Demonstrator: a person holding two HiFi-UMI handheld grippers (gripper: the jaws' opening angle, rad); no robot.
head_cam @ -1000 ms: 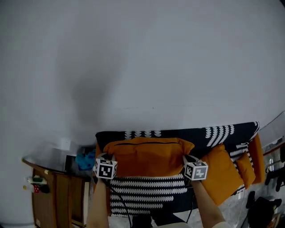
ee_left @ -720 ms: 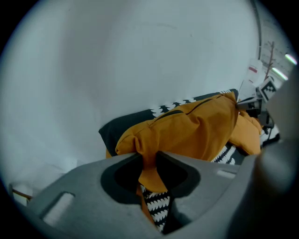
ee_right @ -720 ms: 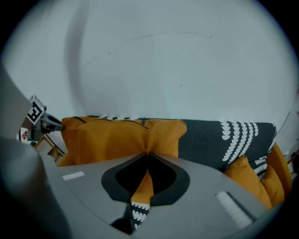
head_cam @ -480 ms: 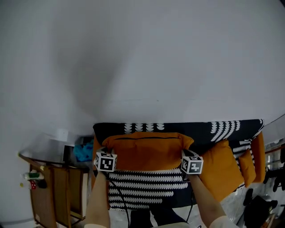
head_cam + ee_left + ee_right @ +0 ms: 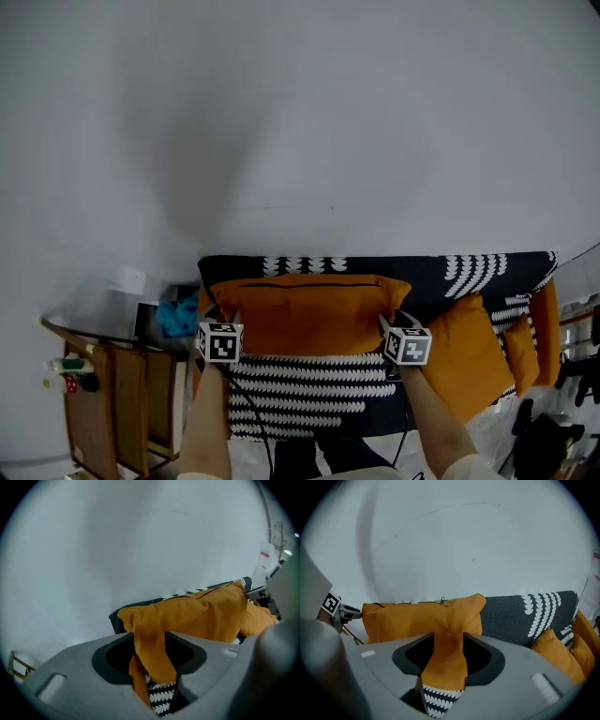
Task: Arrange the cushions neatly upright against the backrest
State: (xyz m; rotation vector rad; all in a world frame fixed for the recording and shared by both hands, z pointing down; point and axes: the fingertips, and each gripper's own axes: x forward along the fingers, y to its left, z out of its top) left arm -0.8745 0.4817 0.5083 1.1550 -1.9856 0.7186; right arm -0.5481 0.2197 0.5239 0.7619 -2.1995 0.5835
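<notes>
I judge the first cushion all but done: the large orange fabric cushion [image 5: 314,314] stands upright against the backrest [image 5: 450,277] of the dark sofa printed with white scallops [image 5: 309,403]. My left gripper [image 5: 150,667] and right gripper [image 5: 445,663] have just been opening. Their jaws stand apart, each with a lower corner of that cushion lying between them, not clamped. Still to do, I think: the smaller orange cushions [image 5: 464,361] slumped at the sofa's right end. Behind rises a plain white wall [image 5: 300,112], and a wooden side table [image 5: 112,403] stands at the left.
</notes>
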